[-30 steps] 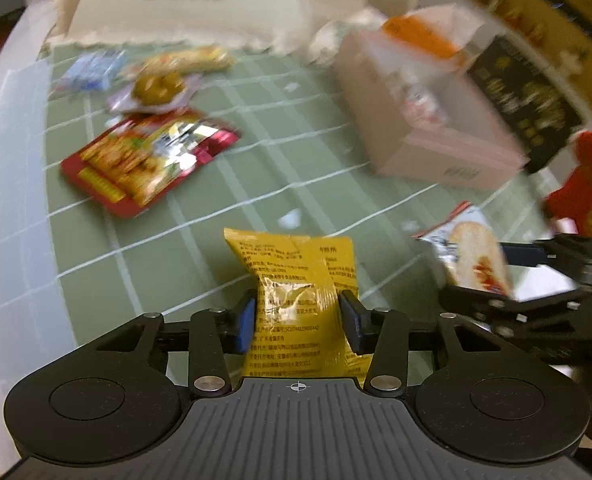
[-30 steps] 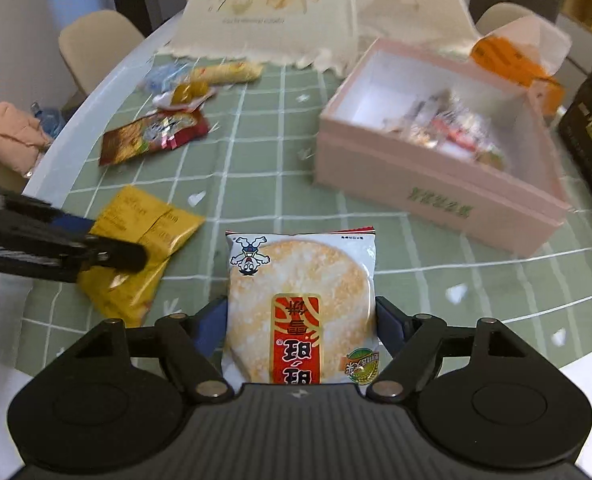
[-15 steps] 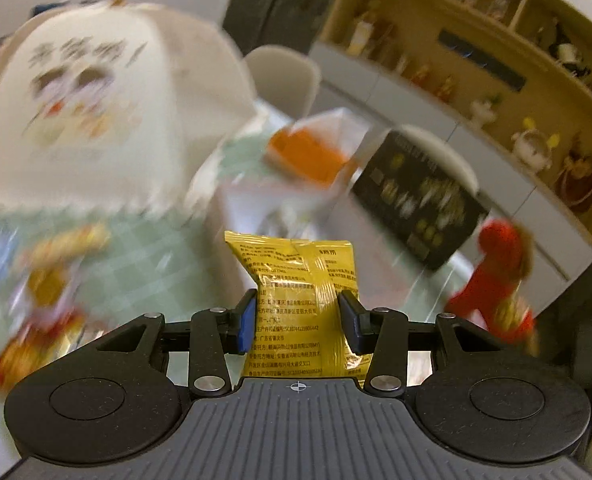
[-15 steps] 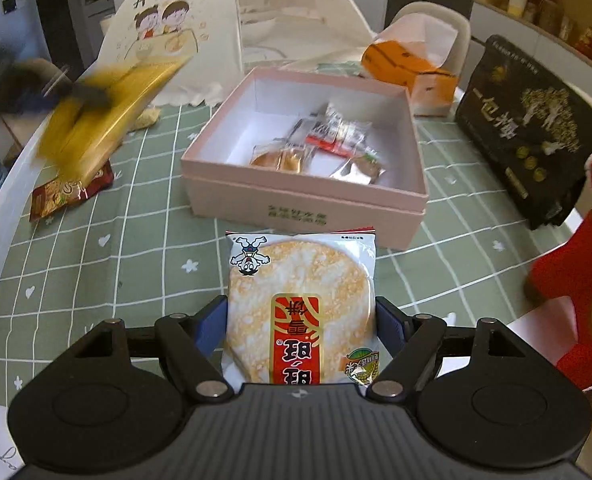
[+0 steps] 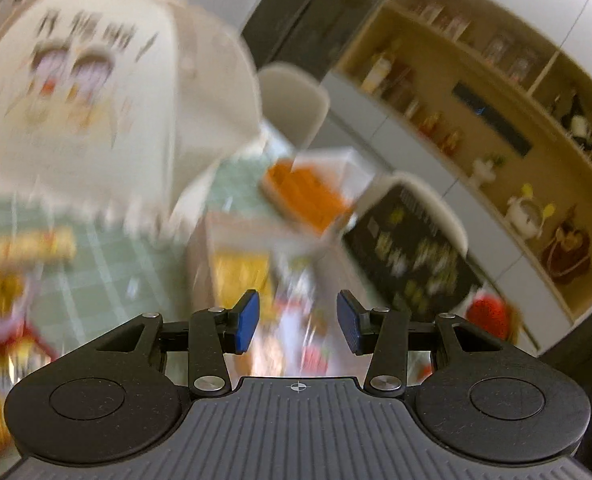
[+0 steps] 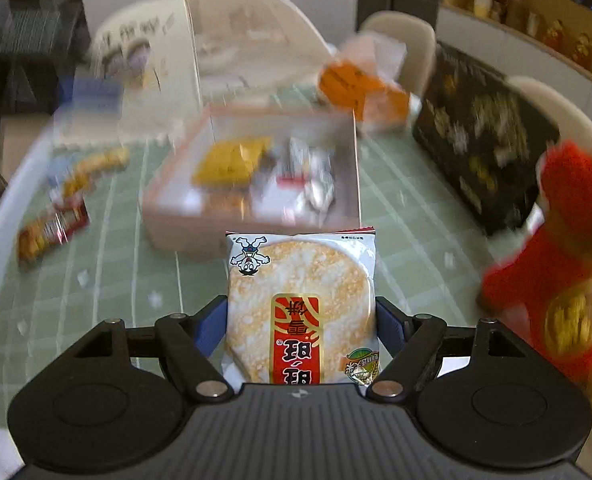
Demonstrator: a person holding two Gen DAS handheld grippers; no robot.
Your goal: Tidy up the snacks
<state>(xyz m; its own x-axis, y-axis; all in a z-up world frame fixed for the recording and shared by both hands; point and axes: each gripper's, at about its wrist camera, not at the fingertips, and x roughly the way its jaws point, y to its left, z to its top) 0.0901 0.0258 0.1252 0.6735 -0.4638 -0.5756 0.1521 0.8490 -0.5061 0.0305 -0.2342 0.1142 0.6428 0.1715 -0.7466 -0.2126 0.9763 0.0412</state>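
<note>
Pink box [image 6: 252, 216]: it sits open on our green worktop [image 6: 408, 216], with a yellow bag [image 6: 232, 162] and other snacks inside.
Left tool [image 5: 298, 322]: its jaws stand apart with nothing between them.
Right tool [image 6: 302, 330]: it squeezes our rice cracker pack [image 6: 300, 304], which is near the box but not over it.
Do it well: we bring the pack right over the box, go low, then let go.
Watch out: we should miss the box wall.

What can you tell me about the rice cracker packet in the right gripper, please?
The rice cracker packet is a glossy white plastic pouch printed with a large round golden cracker, a red label with gold-edged characters, an upside-down cartoon figure at one corner and a small green badge at another. It is sealed and looks intact. It stands between the blue pads of the right gripper, which press on both its side edges, held above the green checked tablecloth, in front of the pink box.
</note>
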